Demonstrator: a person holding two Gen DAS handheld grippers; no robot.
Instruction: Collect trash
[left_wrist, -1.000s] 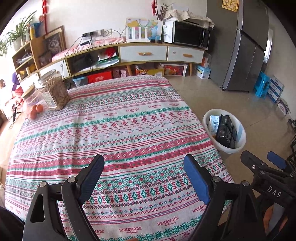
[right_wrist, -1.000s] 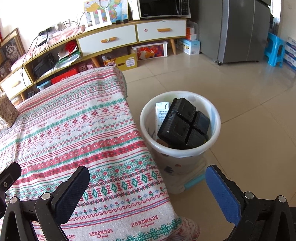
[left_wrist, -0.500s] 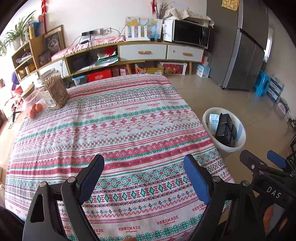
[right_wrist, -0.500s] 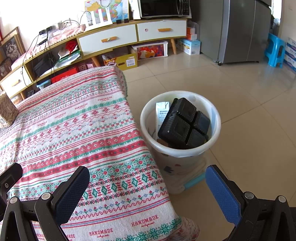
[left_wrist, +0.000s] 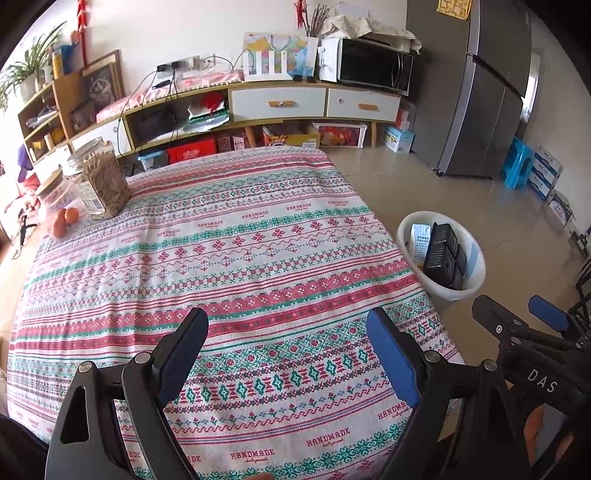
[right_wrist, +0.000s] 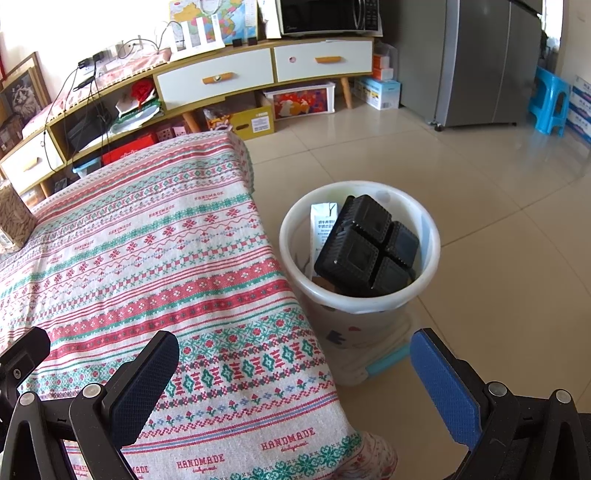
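So the tabletop (left_wrist: 258, 258) fills most of the left-wrist view, with two jars (left_wrist: 99, 181) at its far left corner and a couple of oranges (left_wrist: 66, 219) just in front of them. The bin (right_wrist: 360, 258) sits on the floor just off the tabletop's right edge, with a multi-cell tray (right_wrist: 365, 247) tilted inside it and a carton (right_wrist: 321, 225) upright behind the tray, on its left. A long sideboard (left_wrist: 280, 103) runs along the far wall with a microwave (left_wrist: 373, 64) on top; the fridge (left_wrist: 480, 92) stands to its right.
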